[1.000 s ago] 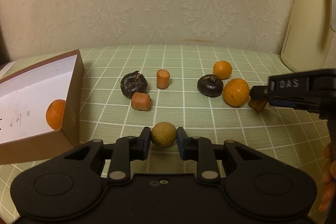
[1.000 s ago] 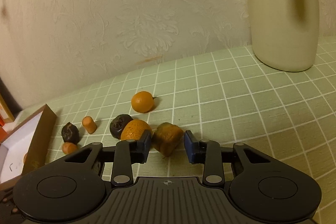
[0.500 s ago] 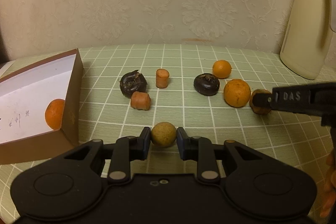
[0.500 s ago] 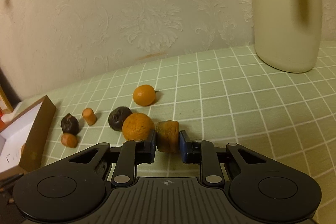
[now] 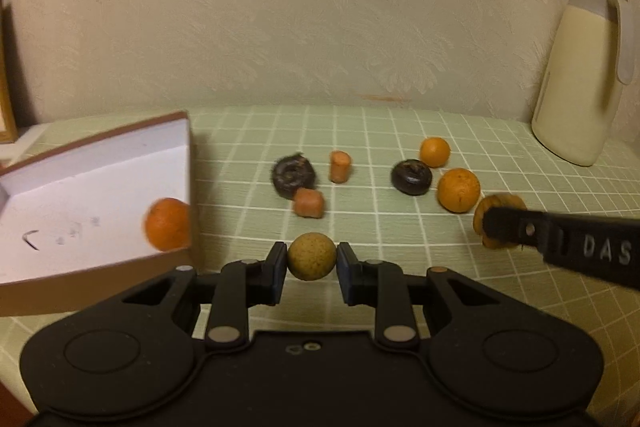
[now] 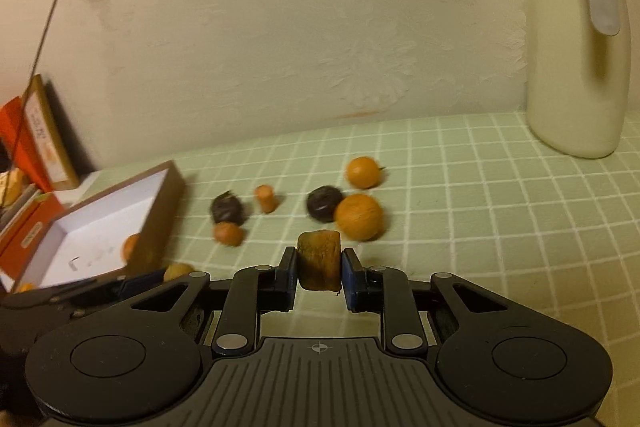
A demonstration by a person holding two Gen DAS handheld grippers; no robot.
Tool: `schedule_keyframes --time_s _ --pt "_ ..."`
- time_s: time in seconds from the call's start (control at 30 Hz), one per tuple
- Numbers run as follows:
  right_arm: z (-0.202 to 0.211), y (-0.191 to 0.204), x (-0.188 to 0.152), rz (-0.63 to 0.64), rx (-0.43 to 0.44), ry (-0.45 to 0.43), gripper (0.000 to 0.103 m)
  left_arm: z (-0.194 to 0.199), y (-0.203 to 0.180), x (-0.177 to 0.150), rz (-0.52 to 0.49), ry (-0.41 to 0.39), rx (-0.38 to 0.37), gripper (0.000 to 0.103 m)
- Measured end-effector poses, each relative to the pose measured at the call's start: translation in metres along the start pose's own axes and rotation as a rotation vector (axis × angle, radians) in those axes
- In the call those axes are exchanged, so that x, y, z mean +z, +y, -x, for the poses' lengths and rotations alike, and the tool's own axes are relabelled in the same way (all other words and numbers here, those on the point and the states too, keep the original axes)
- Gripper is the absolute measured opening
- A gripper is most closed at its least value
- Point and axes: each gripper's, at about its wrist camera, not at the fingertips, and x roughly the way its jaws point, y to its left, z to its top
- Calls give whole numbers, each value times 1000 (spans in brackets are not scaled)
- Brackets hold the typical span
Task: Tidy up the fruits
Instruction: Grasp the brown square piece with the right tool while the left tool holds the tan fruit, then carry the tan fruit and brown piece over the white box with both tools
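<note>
Green checked cloth covers the table, and both grippers hold fruit above it. The left gripper is clamped on a round yellowish-green fruit, its two fingers pressing the fruit's sides. The right gripper is closed on a brownish-orange chunk, blocky and wrinkled; blur makes it hard to say what kind of fruit it is. In the left wrist view that chunk shows at the tip of the right gripper's finger, just beside a large orange. A dark wrinkled fruit touches or nearly touches the large orange, and a small orange lies just behind them. Further left sit a second dark fruit, an upright carrot piece and a carrot piece lying on its side, close together. At the left edge stands an open brown box with a white inside; an orange rests in it against the near right wall. A cream thermos jug stands at the far right near the wall.
</note>
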Motion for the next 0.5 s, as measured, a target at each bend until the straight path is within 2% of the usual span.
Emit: schedule_keyframes --time_s 0.27,0.5 --pt "17 34 -4 37 58 -18 23 38 28 2 -1 -63 41 17" --pt "45 76 -1 108 134 -75 23 90 63 10 40 -145 104 17"
